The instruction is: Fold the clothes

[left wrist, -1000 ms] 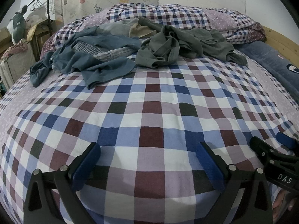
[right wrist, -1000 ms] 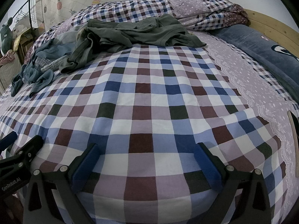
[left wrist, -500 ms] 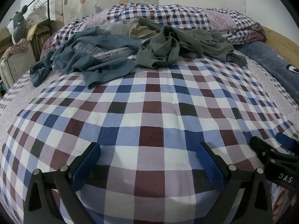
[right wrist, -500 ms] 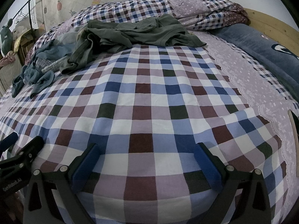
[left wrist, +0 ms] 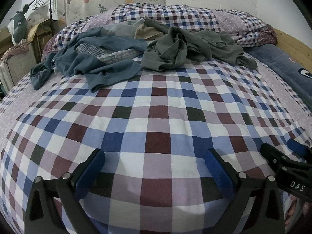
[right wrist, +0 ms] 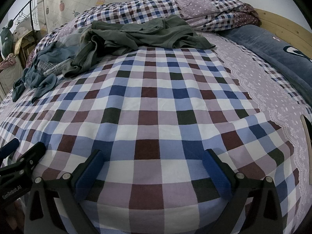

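Observation:
A heap of crumpled clothes lies at the far end of the checked bed (left wrist: pixel 156 105). An olive-green garment (left wrist: pixel 187 46) is on the right of the heap, a blue-grey garment (left wrist: pixel 93 66) on the left, with a striped grey piece (left wrist: pixel 109 55) and a tan piece (left wrist: pixel 145 32) between them. From the right wrist, the olive-green garment (right wrist: pixel 140 37) lies spread near the pillows and the blue-grey garment (right wrist: pixel 39 78) is at far left. My left gripper (left wrist: pixel 154 165) and right gripper (right wrist: pixel 152 163) both stand open over the near edge of the bed, far from the clothes, holding nothing.
A folded checked duvet (left wrist: pixel 175 17) lies behind the heap. A dark blue plush blanket (right wrist: pixel 273 50) runs along the wooden bed frame (right wrist: pixel 282 27) on the right. A clothes rack (left wrist: pixel 44 2) and boxes stand left of the bed. The right gripper's side (left wrist: pixel 288 167) shows at lower right.
Both views have shifted only slightly. The clothes lie as before and both grippers stay open.

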The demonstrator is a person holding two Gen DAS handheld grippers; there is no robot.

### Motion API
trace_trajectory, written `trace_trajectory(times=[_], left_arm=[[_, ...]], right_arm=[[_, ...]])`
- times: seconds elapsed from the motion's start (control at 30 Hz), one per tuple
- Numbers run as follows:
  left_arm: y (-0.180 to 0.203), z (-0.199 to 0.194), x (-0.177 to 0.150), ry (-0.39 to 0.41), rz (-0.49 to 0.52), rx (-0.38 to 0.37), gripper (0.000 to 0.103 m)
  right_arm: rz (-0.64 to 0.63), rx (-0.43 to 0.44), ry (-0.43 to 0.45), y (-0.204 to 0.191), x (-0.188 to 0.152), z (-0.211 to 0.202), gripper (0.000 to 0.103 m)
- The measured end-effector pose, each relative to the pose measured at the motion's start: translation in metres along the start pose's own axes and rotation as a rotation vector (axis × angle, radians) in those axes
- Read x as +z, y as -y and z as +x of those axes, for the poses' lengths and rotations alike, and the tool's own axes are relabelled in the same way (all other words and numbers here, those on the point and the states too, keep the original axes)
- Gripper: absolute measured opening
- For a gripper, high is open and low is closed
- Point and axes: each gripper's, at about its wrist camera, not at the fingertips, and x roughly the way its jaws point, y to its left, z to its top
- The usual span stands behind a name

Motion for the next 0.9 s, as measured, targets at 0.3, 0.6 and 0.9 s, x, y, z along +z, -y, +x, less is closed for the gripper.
trace_trajectory(times=[0.3, 0.6, 0.9], left_arm=[[-0.002, -0.001, 0.001, 0.002, -0.008, -0.012, 0.103], [-0.013, -0.014, 0.008, 0.039, -0.046, -0.024, 0.103], [-0.008, -0.037, 0.024, 0.134, 0.089, -0.026, 0.092]], right_arm=[[0.001, 0.002, -0.002, 0.001, 0.0, -0.001, 0.103], [0.01, 0.014, 0.002, 0.002, 0.001, -0.002, 0.103], [0.004, 0.013, 0.006, 0.001, 0.002, -0.003, 0.103]])
